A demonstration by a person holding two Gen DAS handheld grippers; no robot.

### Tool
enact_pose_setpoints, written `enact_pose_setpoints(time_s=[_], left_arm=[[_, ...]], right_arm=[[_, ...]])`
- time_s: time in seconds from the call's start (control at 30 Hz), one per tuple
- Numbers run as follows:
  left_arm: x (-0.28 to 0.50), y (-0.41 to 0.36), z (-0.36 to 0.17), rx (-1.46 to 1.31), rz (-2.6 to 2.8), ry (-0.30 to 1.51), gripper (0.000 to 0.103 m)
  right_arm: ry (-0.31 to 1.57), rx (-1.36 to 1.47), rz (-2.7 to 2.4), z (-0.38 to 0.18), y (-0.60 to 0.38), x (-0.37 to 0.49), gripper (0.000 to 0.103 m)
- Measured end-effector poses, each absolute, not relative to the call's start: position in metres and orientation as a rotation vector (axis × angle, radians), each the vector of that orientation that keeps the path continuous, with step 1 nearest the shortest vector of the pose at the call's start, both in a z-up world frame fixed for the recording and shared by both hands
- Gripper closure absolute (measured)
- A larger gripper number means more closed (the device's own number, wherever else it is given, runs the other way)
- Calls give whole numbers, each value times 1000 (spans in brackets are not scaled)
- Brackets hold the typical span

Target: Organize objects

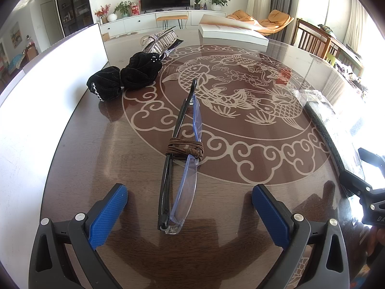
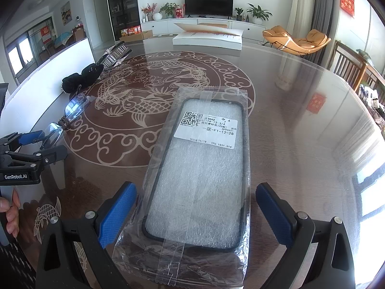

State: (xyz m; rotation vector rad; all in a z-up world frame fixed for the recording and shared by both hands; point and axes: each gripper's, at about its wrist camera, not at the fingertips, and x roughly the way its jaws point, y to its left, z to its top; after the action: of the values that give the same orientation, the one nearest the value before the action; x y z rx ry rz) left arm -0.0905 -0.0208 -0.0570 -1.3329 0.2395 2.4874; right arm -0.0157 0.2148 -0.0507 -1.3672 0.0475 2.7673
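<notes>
I am at the reaching step, nothing picked up yet; my left gripper stands with its jaws apart on either side of the folded glasses, which lie on the table with a brown cord wound round their middle; my right gripper is likewise apart, straddling the near end of the bagged phone case, which lies flat on the table. The next move, as I judge it, calls for closing gently on the thin glasses frame rather than the lens, and on the case by its edges, since the plastic bag looks slippery. Only the left view shows the cord and the black cloth pouches clearly; only the right view shows the case's printed label.
</notes>
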Motion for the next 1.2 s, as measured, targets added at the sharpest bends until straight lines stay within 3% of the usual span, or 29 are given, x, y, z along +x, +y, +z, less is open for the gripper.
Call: enact_pose_setpoints(time_s=[0.93,1.1,1.2], left_arm=[[-91,-20,-57,-1340,2482,245,0],[-92,-21,-55,-1350,2415,287,0],[-95,-20,-54,-1363,2410,296,0]], right_arm=[[82,-1364,2773,-50,216,-16,3],[188,-1506,2748,-47,227,-34,2],[159,-1635,2668,-46,230,-58,2]])
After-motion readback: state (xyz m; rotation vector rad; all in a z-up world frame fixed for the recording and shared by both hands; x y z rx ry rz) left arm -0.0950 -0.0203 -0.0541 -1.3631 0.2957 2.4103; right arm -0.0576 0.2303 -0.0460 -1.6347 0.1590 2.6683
